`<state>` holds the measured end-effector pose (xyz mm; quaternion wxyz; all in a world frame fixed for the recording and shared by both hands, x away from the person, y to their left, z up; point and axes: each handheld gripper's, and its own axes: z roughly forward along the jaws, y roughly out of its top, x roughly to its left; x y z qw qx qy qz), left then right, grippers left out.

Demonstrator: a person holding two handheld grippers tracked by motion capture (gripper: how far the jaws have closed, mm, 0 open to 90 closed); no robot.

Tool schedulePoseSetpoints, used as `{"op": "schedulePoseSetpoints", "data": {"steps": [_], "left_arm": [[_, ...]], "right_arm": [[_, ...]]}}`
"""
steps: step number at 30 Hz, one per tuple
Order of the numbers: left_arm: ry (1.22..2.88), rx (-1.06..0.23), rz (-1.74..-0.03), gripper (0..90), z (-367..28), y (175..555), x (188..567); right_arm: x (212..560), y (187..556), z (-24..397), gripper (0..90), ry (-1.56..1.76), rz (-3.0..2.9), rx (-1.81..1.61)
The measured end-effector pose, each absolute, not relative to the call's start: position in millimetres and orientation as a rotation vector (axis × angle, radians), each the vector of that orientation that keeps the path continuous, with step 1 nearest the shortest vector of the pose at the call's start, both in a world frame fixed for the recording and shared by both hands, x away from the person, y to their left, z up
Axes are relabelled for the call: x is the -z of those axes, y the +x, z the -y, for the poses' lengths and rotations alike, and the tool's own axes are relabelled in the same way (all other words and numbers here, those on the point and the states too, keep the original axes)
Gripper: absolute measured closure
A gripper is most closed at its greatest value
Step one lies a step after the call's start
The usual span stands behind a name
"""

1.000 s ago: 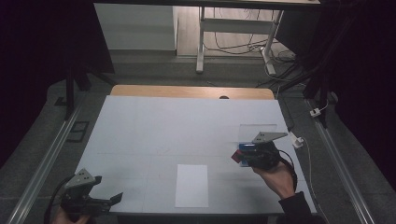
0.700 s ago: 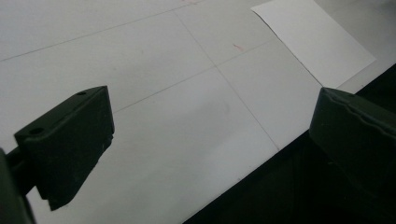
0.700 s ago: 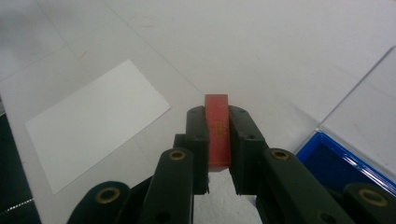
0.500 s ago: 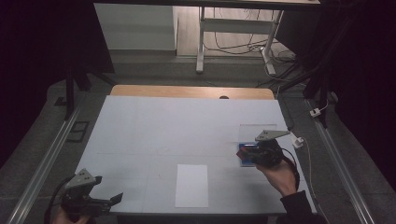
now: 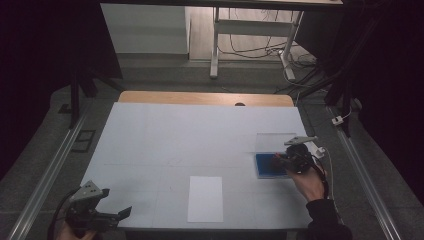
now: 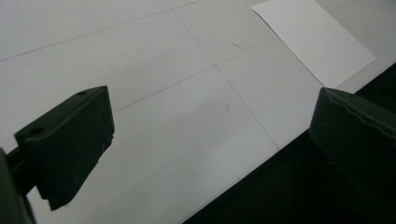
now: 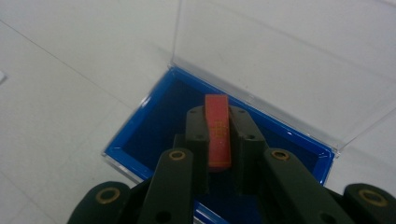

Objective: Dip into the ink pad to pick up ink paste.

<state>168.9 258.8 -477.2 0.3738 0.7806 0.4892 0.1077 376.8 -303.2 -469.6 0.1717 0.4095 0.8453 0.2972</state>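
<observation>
My right gripper (image 7: 217, 122) is shut on a thin red card with gold markings (image 7: 217, 130), held on edge just over a blue case (image 7: 154, 126). The case's clear lid (image 7: 275, 60) lies open flat behind it. In the high view the right gripper (image 5: 281, 161) hovers over the blue case (image 5: 265, 166) at the table's right side, with the clear lid (image 5: 272, 141) beyond. My left gripper (image 5: 114, 215) stands open at the table's near left corner, with nothing between its fingers (image 6: 70, 140). A white sheet of paper (image 5: 205, 198) lies near the front edge.
The light grey table top (image 5: 200, 135) has faint ruled lines and a wooden strip (image 5: 205, 98) along its far edge. The white paper (image 6: 313, 39) lies ahead of the left gripper, next to the table's dark front edge (image 6: 261, 186). Metal rails run along both sides.
My right gripper has moved to the right and down with the red card, from left of the blue case to over its inside. The left gripper has stayed in place.
</observation>
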Motion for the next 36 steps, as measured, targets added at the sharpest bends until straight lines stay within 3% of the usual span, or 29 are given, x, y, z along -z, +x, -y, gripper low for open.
{"op": "schedulePoseSetpoints", "data": {"steps": [36], "left_arm": [[2.007,-0.263,-1.259,0.5,-258,170,478]], "right_arm": [[472,376,299,80.0,1.156,-2.381,-0.822]]}}
